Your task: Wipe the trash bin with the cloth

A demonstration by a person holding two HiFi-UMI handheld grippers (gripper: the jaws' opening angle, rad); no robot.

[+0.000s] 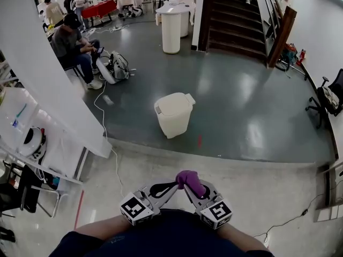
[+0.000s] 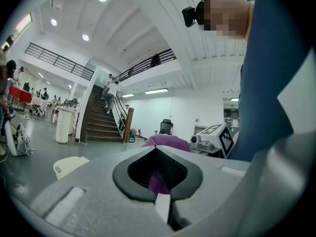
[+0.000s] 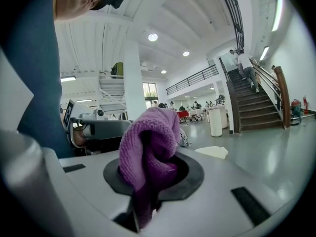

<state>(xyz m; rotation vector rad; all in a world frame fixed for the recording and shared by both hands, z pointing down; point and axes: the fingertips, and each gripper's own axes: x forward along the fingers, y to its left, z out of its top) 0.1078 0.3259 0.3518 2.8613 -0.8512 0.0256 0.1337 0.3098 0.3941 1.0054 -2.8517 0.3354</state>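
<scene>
- Right gripper (image 3: 154, 177) is clamped on the purple cloth (image 3: 148, 142). The fabric is pinched low between the jaws and bunches up above them, which leaves a fat pad free to rub with.
- Left gripper (image 1: 170, 187) has its jaws closed together. Its tip sits right by the cloth, and purple shows through the jaw loop, but it looks empty to me. My guess is it's kept free to steady the bin or its lid.
- Both grippers sit tucked in close to the person's body and angle toward each other, a carrying pose and not a wiping one.
- The trash bin (image 1: 173, 114) stands upright on the dark floor (image 1: 236, 106) with its lid down, straight ahead and well apart from both grippers. There's no worktop here, since the bin sits on the ground.
- Nothing is touching the bin, so I'd say wiping hasn't started. The next move likely means closing that gap and reaching low.
</scene>
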